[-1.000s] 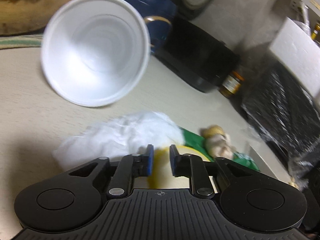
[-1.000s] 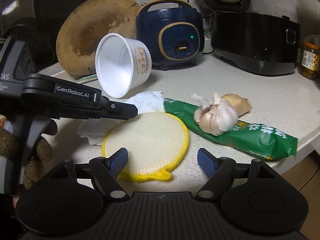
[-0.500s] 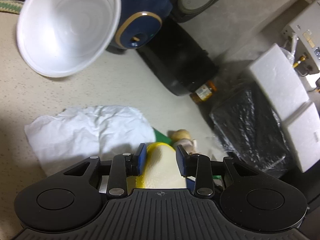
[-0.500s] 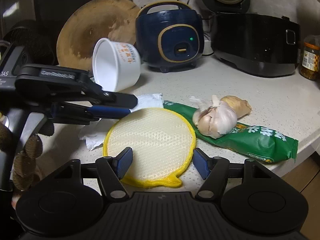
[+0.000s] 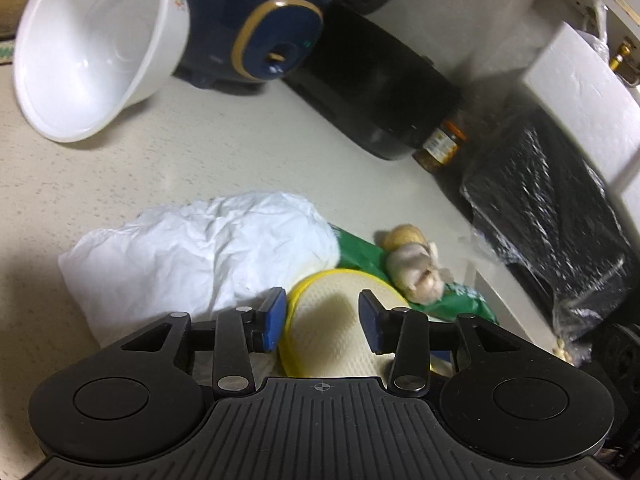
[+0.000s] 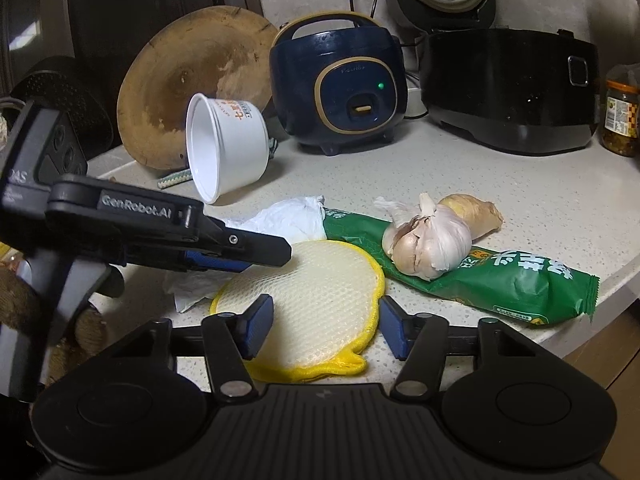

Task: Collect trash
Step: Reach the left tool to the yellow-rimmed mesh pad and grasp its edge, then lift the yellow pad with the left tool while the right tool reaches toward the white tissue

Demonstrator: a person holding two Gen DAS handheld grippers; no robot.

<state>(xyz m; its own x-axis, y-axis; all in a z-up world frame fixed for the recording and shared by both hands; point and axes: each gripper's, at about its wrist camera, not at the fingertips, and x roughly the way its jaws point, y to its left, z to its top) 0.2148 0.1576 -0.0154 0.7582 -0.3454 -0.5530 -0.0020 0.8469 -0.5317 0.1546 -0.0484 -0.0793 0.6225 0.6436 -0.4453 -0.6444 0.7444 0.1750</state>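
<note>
Lying just left of left tongs (image 5: pixel 322 316): tissue (image 5: pixel 200 256).

The counter (image 6: pixel 460 176) is pale speckled stone with a matt finish, and on it the white cup (image 6: pixel 228 148) is smooth, slightly glossy plastic beside crumpled white tissue paper (image 5: pixel 200 252). The round pad (image 6: pixel 320 300) is cream mesh cloth edged in yellow, the green wrapper (image 6: pixel 500 284) shiny plastic film. Behind them, the round board (image 6: pixel 188 84) is worn, rough wood, and the navy cooker (image 6: pixel 340 84) is glossy plastic.
</note>
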